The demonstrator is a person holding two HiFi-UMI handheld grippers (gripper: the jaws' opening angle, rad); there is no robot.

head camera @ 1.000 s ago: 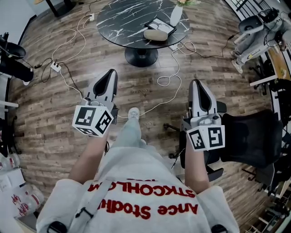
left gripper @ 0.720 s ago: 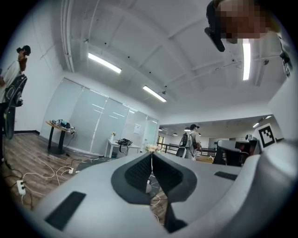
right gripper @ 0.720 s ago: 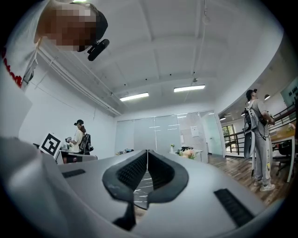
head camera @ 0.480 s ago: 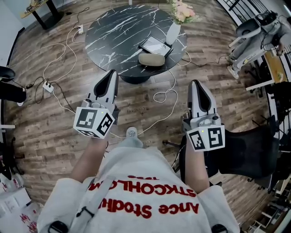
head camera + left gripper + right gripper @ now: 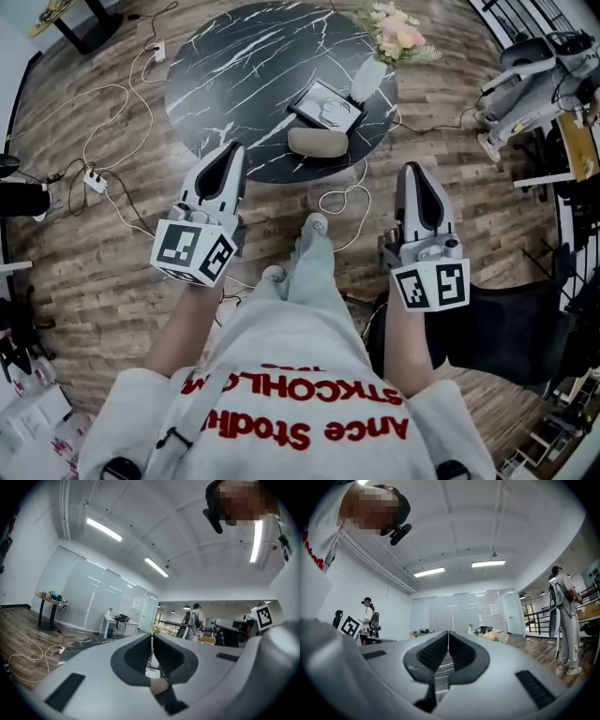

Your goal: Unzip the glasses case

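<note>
beige glasses case (image 5: 318, 142) lay on the black marble table (image 5: 244, 66), ahead and between both tools, its long axis crosswise. left gripper (image 5: 228, 152) and right gripper (image 5: 412, 173) were clamped together, empty, neither clearly nearer.

The round worktop (image 5: 234, 84) is finished in what looks like glossy black stone veined with white. The glasses case (image 5: 318, 142) is covered in a matt beige material. The floor (image 5: 112, 253) is laid in brown wood planks. The left tool (image 5: 228, 150) and right tool (image 5: 413, 171) are shelled in smooth pale plastic and fitted with black textured pads (image 5: 433, 652).
</note>
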